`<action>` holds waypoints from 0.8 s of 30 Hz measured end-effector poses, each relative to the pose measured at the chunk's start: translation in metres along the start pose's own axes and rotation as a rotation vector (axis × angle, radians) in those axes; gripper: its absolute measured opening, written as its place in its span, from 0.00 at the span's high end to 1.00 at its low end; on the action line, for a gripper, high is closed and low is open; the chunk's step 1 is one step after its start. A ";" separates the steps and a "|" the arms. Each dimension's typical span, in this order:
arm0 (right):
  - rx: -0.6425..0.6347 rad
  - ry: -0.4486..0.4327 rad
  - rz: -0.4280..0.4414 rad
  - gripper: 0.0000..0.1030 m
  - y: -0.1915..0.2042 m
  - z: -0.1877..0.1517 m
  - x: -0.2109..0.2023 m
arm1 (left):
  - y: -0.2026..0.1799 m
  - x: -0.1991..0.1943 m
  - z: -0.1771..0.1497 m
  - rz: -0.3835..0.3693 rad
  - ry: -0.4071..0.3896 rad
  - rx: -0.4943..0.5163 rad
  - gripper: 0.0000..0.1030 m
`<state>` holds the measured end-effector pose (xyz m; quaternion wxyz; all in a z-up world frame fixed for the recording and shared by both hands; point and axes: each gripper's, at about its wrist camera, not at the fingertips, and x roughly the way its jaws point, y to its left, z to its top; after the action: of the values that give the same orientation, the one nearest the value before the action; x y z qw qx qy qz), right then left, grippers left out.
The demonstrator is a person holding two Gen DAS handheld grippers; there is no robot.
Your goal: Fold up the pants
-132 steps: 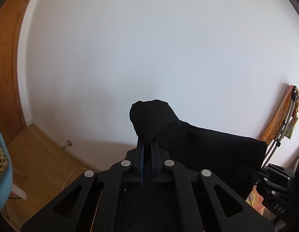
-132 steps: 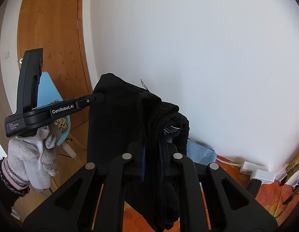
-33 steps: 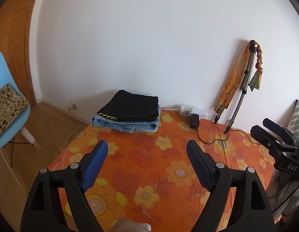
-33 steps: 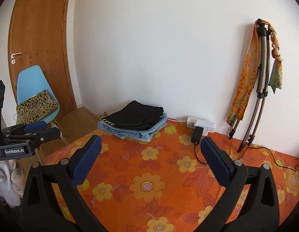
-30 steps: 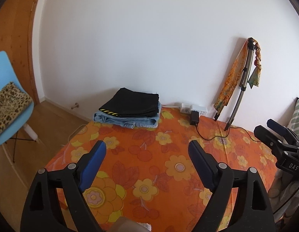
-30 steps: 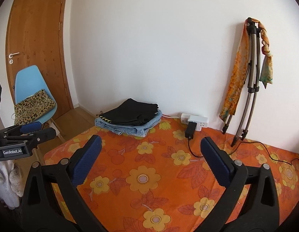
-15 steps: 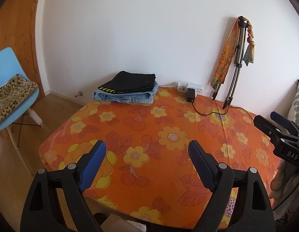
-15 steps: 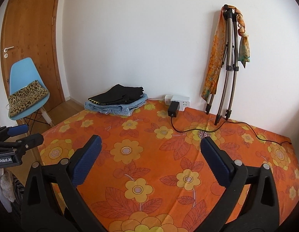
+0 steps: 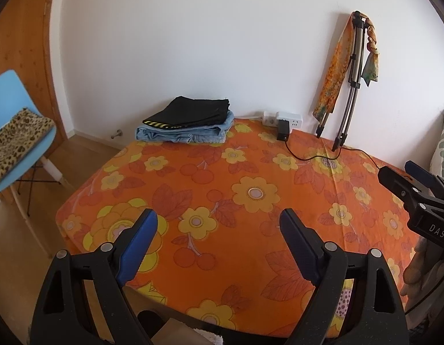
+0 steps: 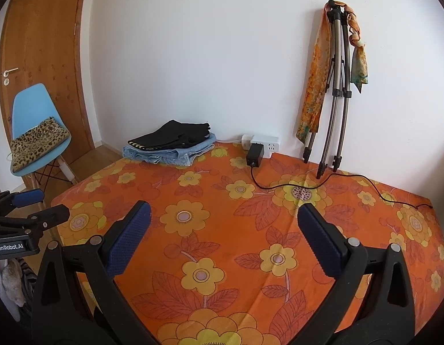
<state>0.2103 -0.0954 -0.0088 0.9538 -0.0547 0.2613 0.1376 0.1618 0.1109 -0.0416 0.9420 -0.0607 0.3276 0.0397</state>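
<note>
1. Pants, black folded cloth (image 9: 190, 112), lie far ahead-left of the left gripper (image 9: 217, 230), whose jaws gape empty.
2. Right gripper (image 10: 222, 227) likewise spread, holding nothing.
3. Soft, limp, light fabric; pinching a folded edge seems best.

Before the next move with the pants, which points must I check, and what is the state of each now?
1. Left gripper open and holding nothing: ok.
2. Right gripper open and holding nothing: ok.
3. Folded black pants lie on top of the folded blue jeans: ok.
4. Black charger cable trails over the orange flowered tablecloth: not ok.
5. Next pants to fold in view: cannot tell.
</note>
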 end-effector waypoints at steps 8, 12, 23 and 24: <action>0.006 -0.002 -0.010 0.00 -0.003 -0.001 0.000 | -0.001 0.001 0.000 0.001 -0.006 -0.004 0.15; -0.010 -0.002 -0.010 0.00 0.000 -0.002 0.000 | 0.000 0.001 -0.001 0.002 -0.005 -0.003 0.15; -0.012 -0.001 -0.010 0.00 0.002 -0.003 0.000 | 0.002 -0.002 0.000 0.005 -0.014 -0.011 0.15; -0.013 -0.001 -0.009 0.00 0.002 -0.003 0.000 | 0.002 -0.003 0.000 0.005 -0.015 -0.012 0.15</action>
<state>0.2083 -0.0939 -0.0115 0.9541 -0.0621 0.2598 0.1352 0.1592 0.1126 -0.0404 0.9440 -0.0651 0.3205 0.0443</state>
